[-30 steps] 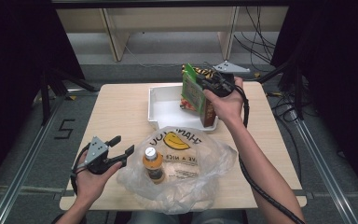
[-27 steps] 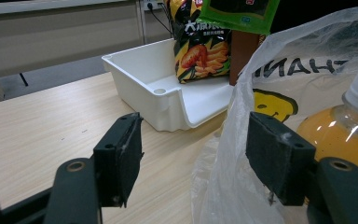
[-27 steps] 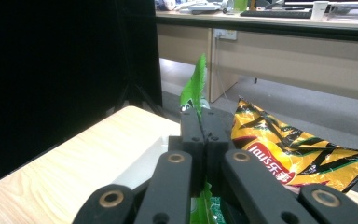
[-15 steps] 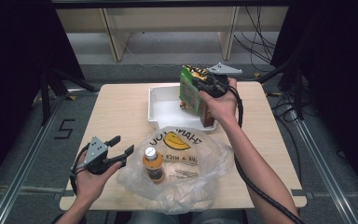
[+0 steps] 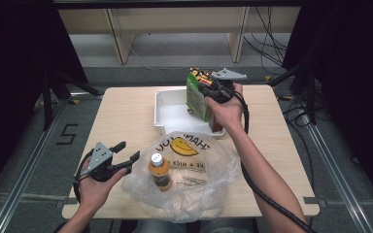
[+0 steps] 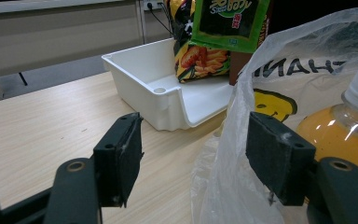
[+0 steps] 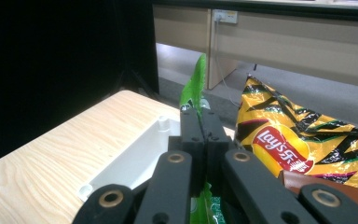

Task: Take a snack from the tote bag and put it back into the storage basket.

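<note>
My right gripper (image 5: 203, 89) is shut on the top edge of a green snack packet (image 5: 194, 99), which hangs over the right end of a white tray (image 5: 171, 112). In the right gripper view the jaws (image 7: 199, 116) pinch the green packet (image 7: 193, 86), with a yellow Lay's chip bag (image 7: 284, 137) just to the right. My left gripper (image 5: 126, 152) stands open at the front left, beside a clear plastic bag (image 5: 199, 174) that holds an orange juice bottle (image 5: 159, 170). In the left gripper view the bag's edge (image 6: 228, 182) runs between the open pads (image 6: 121, 154), untouched.
The chip bag (image 5: 201, 75) and a brown packet (image 5: 217, 126) stand in the tray's right end. Bare wooden tabletop (image 5: 121, 116) lies left of the tray. Beyond the table's far edge are shelving legs and cables on the floor.
My right hand has moved a little down and left with the green packet, closer to the tray. The left hand, bag and bottle have stayed put.
</note>
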Demonstrator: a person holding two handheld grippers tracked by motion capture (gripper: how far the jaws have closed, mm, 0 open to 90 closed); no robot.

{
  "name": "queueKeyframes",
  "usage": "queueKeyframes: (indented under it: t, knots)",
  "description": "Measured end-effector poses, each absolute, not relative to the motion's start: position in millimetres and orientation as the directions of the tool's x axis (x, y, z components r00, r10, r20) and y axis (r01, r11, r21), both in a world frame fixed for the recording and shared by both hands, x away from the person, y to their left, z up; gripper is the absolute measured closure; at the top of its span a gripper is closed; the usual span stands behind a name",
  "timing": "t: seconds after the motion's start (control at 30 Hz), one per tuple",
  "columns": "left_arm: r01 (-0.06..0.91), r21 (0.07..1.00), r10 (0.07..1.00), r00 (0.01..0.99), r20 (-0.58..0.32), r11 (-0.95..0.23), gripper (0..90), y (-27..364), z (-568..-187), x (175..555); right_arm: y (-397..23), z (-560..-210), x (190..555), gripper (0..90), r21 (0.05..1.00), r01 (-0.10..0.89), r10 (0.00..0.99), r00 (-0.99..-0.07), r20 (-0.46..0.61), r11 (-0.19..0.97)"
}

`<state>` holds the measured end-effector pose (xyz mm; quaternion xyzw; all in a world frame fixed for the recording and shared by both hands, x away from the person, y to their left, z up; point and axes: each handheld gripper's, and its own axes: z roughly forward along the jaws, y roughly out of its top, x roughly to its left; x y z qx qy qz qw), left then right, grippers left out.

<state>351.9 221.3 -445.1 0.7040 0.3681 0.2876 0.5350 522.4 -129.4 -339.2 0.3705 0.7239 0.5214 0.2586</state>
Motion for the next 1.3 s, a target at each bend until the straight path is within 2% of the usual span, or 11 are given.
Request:
queueKeyframes:
  t: [0.07,0.1,0.23,0.3,0.33,0.6,0.63,1.0,1.13,1.2,1.3]
  knots:
    - [0.211,0.965,0.826,0.564,0.011,-0.156,35.5,221,-445,352,-126,-341,520,90.0,0.938,0.309,0.814,-0.578,0.054,0.157]
    - [0.210,0.965,0.825,0.565,0.012,-0.158,35.5,221,-445,352,-128,-342,522,90.0,0.939,0.290,0.808,-0.589,0.024,0.183]
    - [0.210,0.965,0.825,0.565,0.011,-0.157,35.5,221,-445,352,-126,-345,523,90.0,0.934,0.318,0.818,-0.572,0.054,0.161]
    - [0.211,0.965,0.825,0.565,0.010,-0.156,35.5,221,-445,352,-127,-348,525,90.0,0.935,0.300,0.812,-0.583,0.024,0.188]
    - [0.211,0.965,0.825,0.565,0.011,-0.157,35.5,221,-445,352,-126,-348,525,90.0,0.931,0.322,0.817,-0.575,0.050,0.170]
    - [0.210,0.965,0.825,0.565,0.010,-0.156,35.5,222,-445,352,-123,-355,527,90.0,0.927,0.331,0.820,-0.571,0.047,0.177]
    - [0.211,0.965,0.825,0.565,0.011,-0.157,35.5,222,-445,352,-124,-356,529,90.0,0.932,0.304,0.816,-0.578,0.016,0.197]
    - [0.211,0.965,0.824,0.566,0.011,-0.158,35.5,221,-445,353,-119,-362,530,90.0,0.917,0.352,0.820,-0.570,0.053,0.186]
    - [0.210,0.965,0.824,0.566,0.012,-0.159,35.5,221,-445,353,-119,-365,531,90.0,0.917,0.351,0.825,-0.564,0.044,0.191]
    - [0.210,0.965,0.824,0.566,0.012,-0.158,35.5,221,-445,353,-119,-368,534,90.0,0.925,0.320,0.822,-0.569,0.016,0.204]
    - [0.208,0.964,0.823,0.568,0.018,-0.165,35.5,222,-445,353,-118,-370,534,90.0,0.917,0.346,0.825,-0.564,0.034,0.199]
